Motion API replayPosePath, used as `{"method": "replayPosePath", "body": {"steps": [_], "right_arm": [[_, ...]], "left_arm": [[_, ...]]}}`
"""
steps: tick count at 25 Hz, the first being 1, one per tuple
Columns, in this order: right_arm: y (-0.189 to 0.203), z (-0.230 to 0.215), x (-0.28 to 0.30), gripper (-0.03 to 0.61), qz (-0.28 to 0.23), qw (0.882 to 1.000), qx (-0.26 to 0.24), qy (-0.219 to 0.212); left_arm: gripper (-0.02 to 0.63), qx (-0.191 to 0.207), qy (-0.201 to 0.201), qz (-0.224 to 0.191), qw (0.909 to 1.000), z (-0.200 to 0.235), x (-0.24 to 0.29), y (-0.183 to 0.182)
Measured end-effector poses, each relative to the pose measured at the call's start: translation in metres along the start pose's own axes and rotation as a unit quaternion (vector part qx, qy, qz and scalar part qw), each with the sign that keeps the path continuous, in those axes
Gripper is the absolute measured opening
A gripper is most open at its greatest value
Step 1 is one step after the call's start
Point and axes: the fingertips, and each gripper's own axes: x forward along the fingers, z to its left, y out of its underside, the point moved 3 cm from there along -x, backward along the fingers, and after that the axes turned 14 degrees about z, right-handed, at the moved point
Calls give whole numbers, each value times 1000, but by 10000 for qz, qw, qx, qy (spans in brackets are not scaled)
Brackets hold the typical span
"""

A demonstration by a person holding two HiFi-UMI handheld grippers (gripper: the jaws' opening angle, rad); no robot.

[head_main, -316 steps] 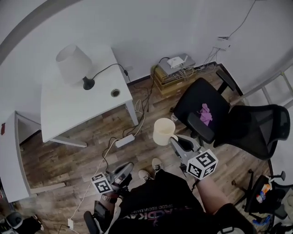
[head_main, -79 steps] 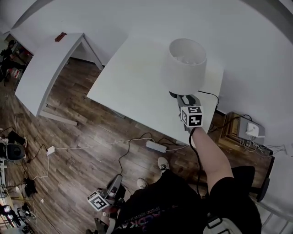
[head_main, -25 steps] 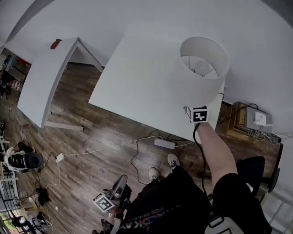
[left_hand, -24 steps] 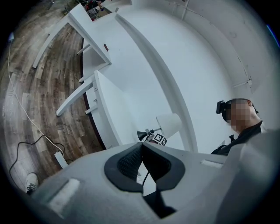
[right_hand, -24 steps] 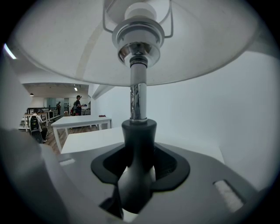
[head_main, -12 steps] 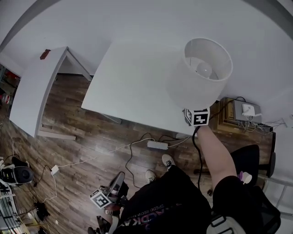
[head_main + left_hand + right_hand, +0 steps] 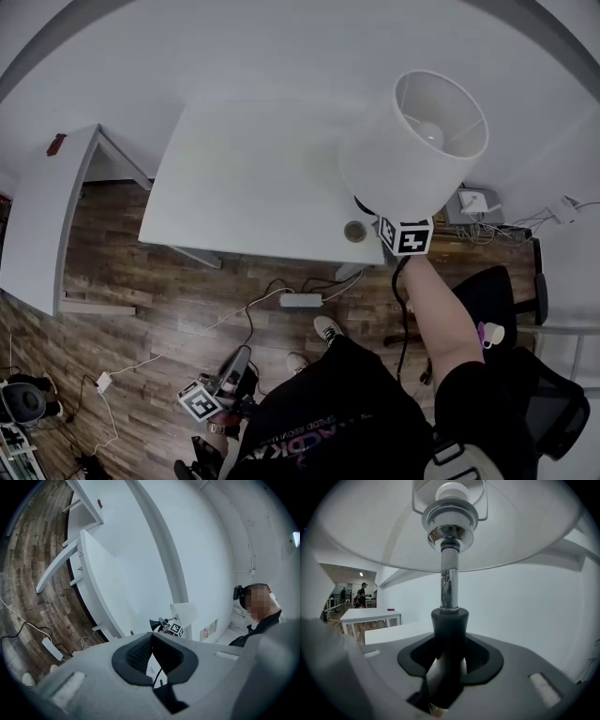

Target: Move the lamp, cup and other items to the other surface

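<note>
White surface (image 7: 234, 187) lies under the lamp (image 7: 412, 141), aloft over the right end, right gripper (image 7: 449, 654) jaws clamping its neck; left gripper (image 7: 151, 643) jaws closed, empty. Trailing cord (image 7: 404, 309) may snag, wrenching it loose.

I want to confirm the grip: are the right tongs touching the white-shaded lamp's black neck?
Touching. The right gripper view shows the right tongs clamped on the black neck of the white-shaded chrome-stemmed lamp.
</note>
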Motion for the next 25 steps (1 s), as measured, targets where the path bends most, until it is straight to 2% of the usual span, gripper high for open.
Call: {"method": "replayPosePath", "body": {"steps": [13, 20, 25], "right_arm": [[15, -72, -117, 153, -236, 9926, 384, 1126], [46, -100, -206, 153, -298, 9807, 719, 1795], [79, -116, -266, 153, -248, 9708, 905, 2206]], "left_arm": [[-3, 166, 510, 819, 9952, -3, 15, 9], [-3, 138, 806, 1435, 9863, -7, 13, 36], [-3, 194, 958, 1946, 9760, -10, 20, 56]]}}
